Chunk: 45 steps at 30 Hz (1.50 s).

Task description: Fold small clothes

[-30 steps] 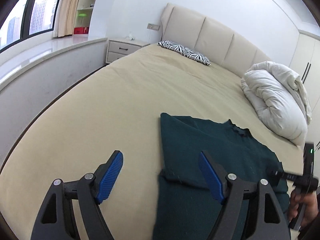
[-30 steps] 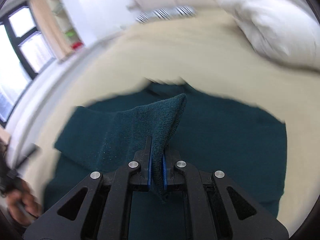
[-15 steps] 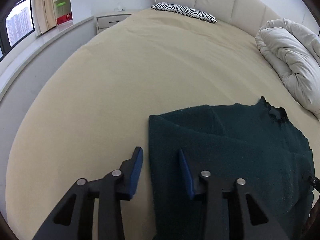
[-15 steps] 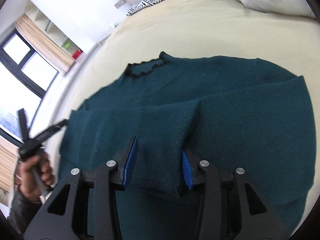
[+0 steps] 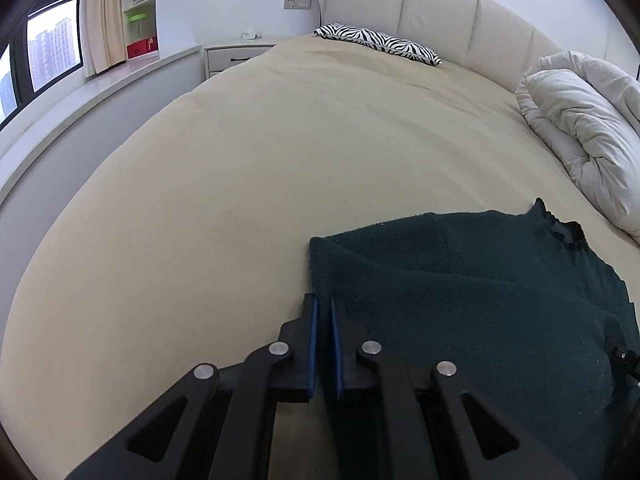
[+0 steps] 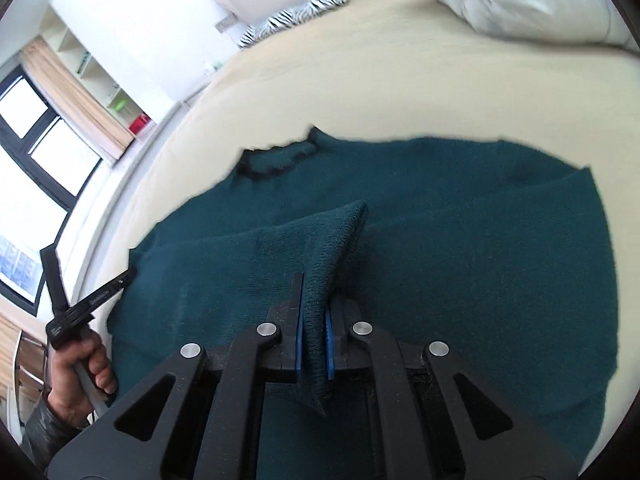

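With the sleeves already folded in, my right gripper [image 6: 312, 316] pinches a sleeve cuff and my left gripper [image 5: 323, 320] clamps the sweater [image 5: 460, 300] edge, lying at five o'clock on the bed [image 5: 240, 160]; crosswise folds remain, I judge.

- sweater [image 6: 460, 264]: dark teal knit, coarse fuzzy matt weave; neckline trim darker
- bed cover [image 5: 280, 152]: beige cloth, smooth, matt, faint creases
- headboard [image 5: 436, 12]: cream padded panels, leather-like, slight sheen
- duvet [image 5: 580, 120]: white cloth, puffy, crumpled
- pillow [image 5: 376, 42]: zebra-print cloth
- left gripper [image 5: 322, 308]: matt black plastic frame, blue ribbed pads, shiny metal pivot pins
- right gripper [image 6: 313, 292]: same build
- window ledge [image 5: 80, 92]: smooth, glossy white
- curtain [image 5: 102, 12]: beige cloth
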Tool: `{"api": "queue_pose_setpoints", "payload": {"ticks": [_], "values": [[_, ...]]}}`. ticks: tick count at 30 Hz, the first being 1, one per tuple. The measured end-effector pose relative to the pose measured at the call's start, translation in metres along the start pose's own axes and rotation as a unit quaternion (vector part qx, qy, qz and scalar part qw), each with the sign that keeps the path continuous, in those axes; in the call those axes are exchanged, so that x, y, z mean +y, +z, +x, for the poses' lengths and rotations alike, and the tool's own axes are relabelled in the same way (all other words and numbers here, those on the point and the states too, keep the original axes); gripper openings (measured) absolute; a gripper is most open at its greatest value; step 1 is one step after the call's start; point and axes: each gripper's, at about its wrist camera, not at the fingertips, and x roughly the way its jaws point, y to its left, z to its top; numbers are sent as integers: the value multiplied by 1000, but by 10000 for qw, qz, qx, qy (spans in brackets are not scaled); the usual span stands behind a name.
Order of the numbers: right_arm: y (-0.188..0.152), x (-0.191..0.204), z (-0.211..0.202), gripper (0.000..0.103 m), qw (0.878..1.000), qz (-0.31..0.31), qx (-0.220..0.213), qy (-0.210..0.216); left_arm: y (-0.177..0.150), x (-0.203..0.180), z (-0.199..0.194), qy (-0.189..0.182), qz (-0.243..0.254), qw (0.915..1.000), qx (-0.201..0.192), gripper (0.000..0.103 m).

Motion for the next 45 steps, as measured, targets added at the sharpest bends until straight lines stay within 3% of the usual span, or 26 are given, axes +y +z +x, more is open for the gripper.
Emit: {"api": "queue_pose_setpoints", "payload": {"ticks": [2,5,9,12,13,15,18,19,20,22,24,28,33,36,37,39,40,41,43,45], "values": [[-4,-12,3,5,9993,171,-122,306,0,-1,0,10,36,10000,-13,9],[-7,-15,-7,6,9982,362,-190,435,1,2,-3,-146,-129,9998,-7,12],[-11,-17,-21,20,9971,489,-58,581,3,13,-20,-355,-366,9987,56,20],[-16,-14,-33,35,9960,544,-126,692,-3,13,-45,-499,-360,9981,-32,45],[-20,-12,-36,37,9961,531,-118,688,-8,9,-49,-395,-215,9990,19,54],[-24,-5,-33,38,9977,370,-48,559,-19,6,-48,-177,-57,9997,172,53],[-31,3,-30,34,9997,26,-42,252,-32,5,-43,-134,90,9995,282,31],[-31,3,-30,31,9999,2,-52,135,-35,1,-43,-68,246,9994,244,19],[-32,3,-31,21,10000,21,-44,47,-36,-4,-42,26,402,9990,211,2],[-30,0,-34,13,9999,134,-12,-10,-41,-7,-40,318,533,9979,192,2],[-29,2,-39,9,9998,109,-69,-116,-43,0,-37,274,455,9984,194,2],[-33,0,-34,9,9998,123,-25,-160,-45,-7,-34,463,644,9968,123,2],[-38,-20,-28,7,9984,479,-169,262,-43,-8,-42,442,613,9971,-6,2],[-37,-27,-41,14,9960,798,-248,303,-43,-1,-69,290,416,9984,-263,2],[-38,-31,-51,18,9952,877,-408,158,-44,2,-81,139,357,9987,-339,6],[-41,-34,-71,28,9937,912,-644,-73,-50,7,-104,-88,342,9984,-439,31],[-44,-35,-81,29,9934,899,-706,-53,-55,11,-117,-191,327,9981,-482,57],[-51,-35,-94,30,9936,847,-747,22,-62,15,-130,-309,311,9976,-537,75],[-66,-33,-115,38,9942,709,-806,66,-82,25,-156,-655,286,9953,-650,80],[-90,-31,-141,48,9939,576,-936,127,-104,36,-174,-932,162,9943,-498,80]]}}
